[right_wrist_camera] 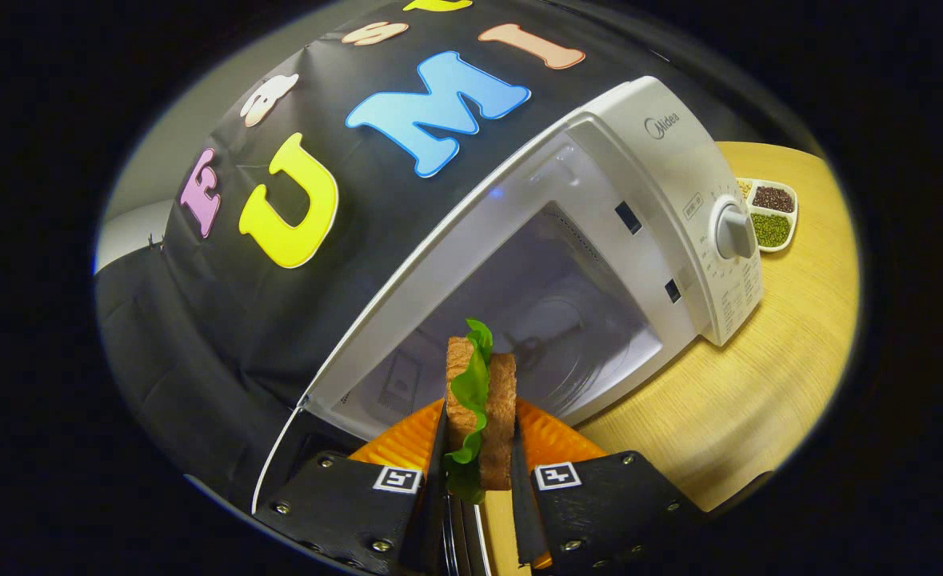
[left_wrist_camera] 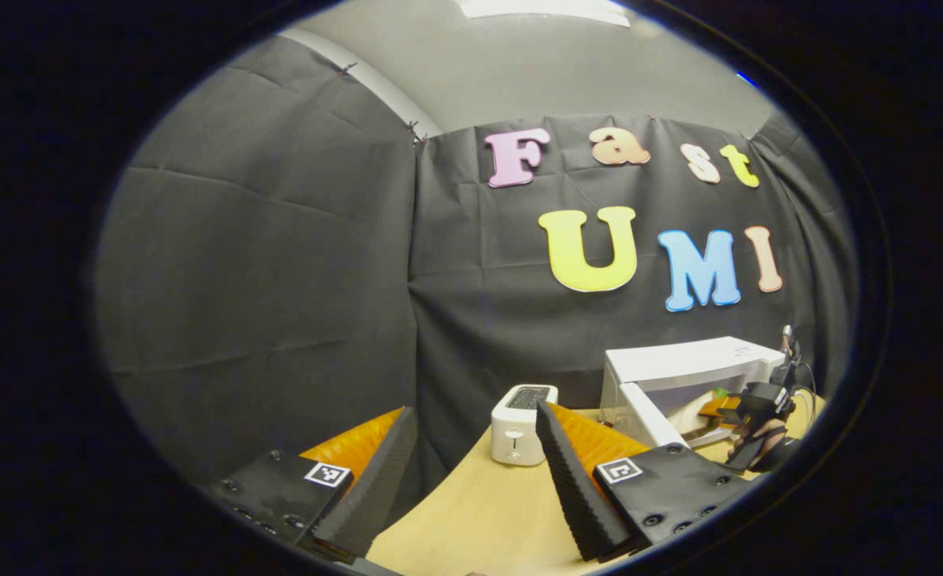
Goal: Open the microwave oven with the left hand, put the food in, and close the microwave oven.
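Right now the right claw [right_wrist_camera: 477, 448] is clenched on the sandwich [right_wrist_camera: 481, 416], both fingers pressing its sides, held upright just in front of the open microwave [right_wrist_camera: 663, 200] cavity. Left claw [left_wrist_camera: 471, 472] is released w/ nothing between its fingers, over the counter [left_wrist_camera: 479, 512], toaster [left_wrist_camera: 521, 424] ahead. Dish of beans [right_wrist_camera: 771, 214] sits beside the microwave.

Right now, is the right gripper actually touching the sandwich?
Touching. In the right gripper view, the right gripper has both fingers pressed against the sides of the sandwich, holding it upright before the open microwave.
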The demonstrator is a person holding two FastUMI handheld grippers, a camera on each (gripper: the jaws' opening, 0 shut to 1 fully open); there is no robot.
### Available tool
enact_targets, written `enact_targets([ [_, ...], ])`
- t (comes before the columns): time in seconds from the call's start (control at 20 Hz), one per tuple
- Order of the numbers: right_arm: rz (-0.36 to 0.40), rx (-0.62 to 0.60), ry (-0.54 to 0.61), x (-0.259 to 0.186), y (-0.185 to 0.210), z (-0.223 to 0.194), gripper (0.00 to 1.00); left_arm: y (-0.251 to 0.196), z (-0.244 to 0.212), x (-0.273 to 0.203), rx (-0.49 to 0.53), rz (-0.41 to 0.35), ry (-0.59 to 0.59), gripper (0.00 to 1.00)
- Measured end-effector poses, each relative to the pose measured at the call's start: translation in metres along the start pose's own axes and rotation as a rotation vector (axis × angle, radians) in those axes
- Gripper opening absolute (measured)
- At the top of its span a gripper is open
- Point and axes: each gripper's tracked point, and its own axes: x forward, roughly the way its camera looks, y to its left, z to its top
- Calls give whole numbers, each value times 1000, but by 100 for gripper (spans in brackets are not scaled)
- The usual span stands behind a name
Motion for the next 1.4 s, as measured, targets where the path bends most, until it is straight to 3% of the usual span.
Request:
enact_targets([
  [0.5, -46, -11, -50, 58, -10, -3, 37, 22, -27, 15, 52, 46, 50, 100],
  [0.55, -60, -13, -54, 61, -13, -4, 37, 23, -25, 16, 52, 46, 48, 96],
  [0.75, -90, -42, -72, 64, -23, -1, 41, 24, -30, 20, 54, 46, 57, 93],
  [0.8, -107, -67, -79, 64, -26, 1, 43, 24, -31, 20, 51, 47, 59, 97],
  [0.85, -127, -99, -90, 65, -31, 3, 47, 22, -31, 21, 44, 47, 60, 100],
  [0.95, -187, -174, -108, 61, -42, 10, 60, 21, -35, 19, 35, 42, 64, 97],
  [1.0, -205, -207, -109, 62, -46, 13, 73, 19, -35, 18, 36, 40, 62, 93],
  [1.05, -226, -236, -114, 58, -49, 15, 80, 18, -36, 15, 40, 39, 61, 97],
  [1.1, -234, -264, -123, 53, -49, 21, 96, 17, -37, 14, 42, 37, 59, 97],
  [1.15, -229, -285, -138, 49, -45, 26, 97, 16, -35, 13, 42, 35, 58, 93],
  [1.4, -185, -403, -178, 9, -24, 49, 98, 3, -30, 4, 21, 18, 43, 97],
])
